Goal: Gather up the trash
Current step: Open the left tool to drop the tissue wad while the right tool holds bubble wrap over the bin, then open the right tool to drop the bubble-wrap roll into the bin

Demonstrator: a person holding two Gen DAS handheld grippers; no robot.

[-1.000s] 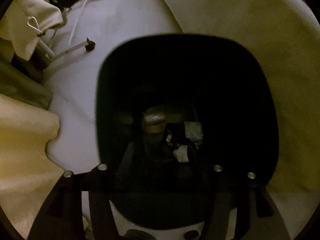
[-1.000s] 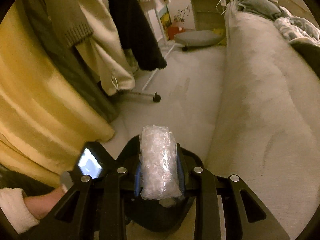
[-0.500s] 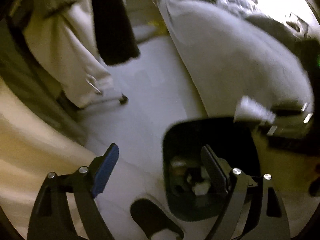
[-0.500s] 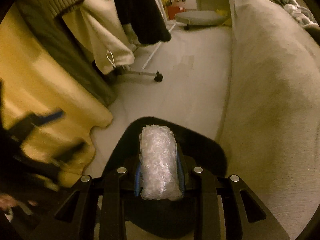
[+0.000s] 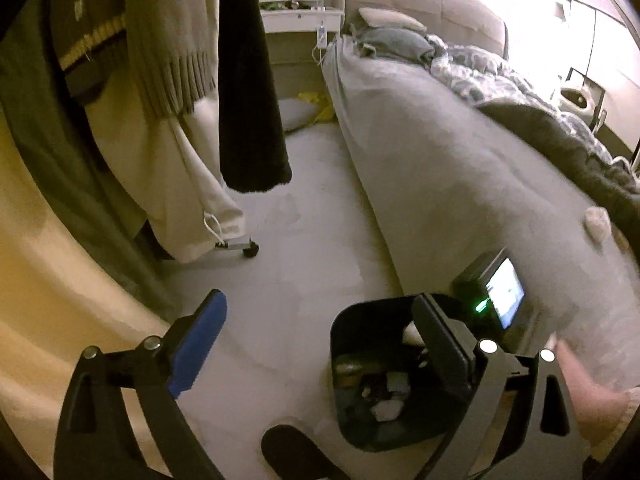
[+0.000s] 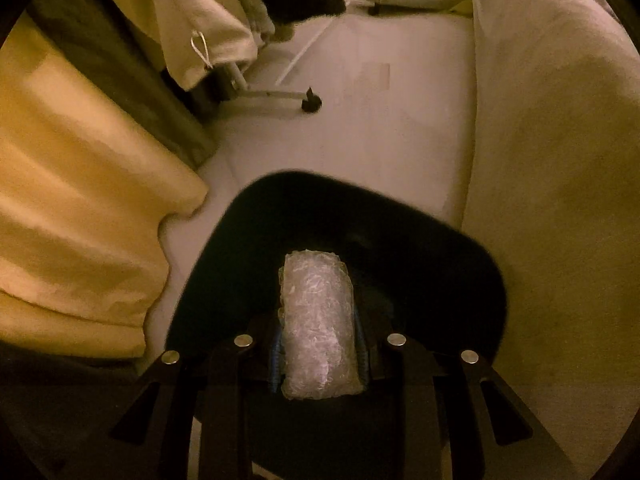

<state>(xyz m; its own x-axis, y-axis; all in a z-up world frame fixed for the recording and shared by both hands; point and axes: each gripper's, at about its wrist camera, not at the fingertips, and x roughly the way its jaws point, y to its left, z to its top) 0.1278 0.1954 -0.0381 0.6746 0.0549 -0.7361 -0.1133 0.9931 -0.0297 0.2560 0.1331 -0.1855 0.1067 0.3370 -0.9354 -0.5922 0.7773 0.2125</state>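
A black trash bin point(image 5: 352, 344) stands on the pale floor beside the bed, with several scraps of trash point(image 5: 386, 410) inside. My left gripper point(image 5: 320, 332) is open and empty, raised to the left of the bin. My right gripper point(image 6: 318, 320) is shut on a roll of clear bubble wrap point(image 6: 316, 328) and holds it right over the bin's dark opening point(image 6: 340, 232). The right gripper's body and lit screen point(image 5: 504, 296) show over the bin's far right corner in the left wrist view.
A grey bed point(image 5: 460, 168) runs along the right. Hanging clothes point(image 5: 168, 60) on a wheeled rack point(image 6: 308, 102) and a yellow curtain point(image 6: 80, 208) stand on the left. A dark slipper point(image 5: 296, 452) lies near the bin. A white dresser point(image 5: 296, 16) is far back.
My left gripper has lifted out from above the bin, tilted up toward the room and opened wide. My right gripper has carried the bubble wrap forward and down over the bin's opening.
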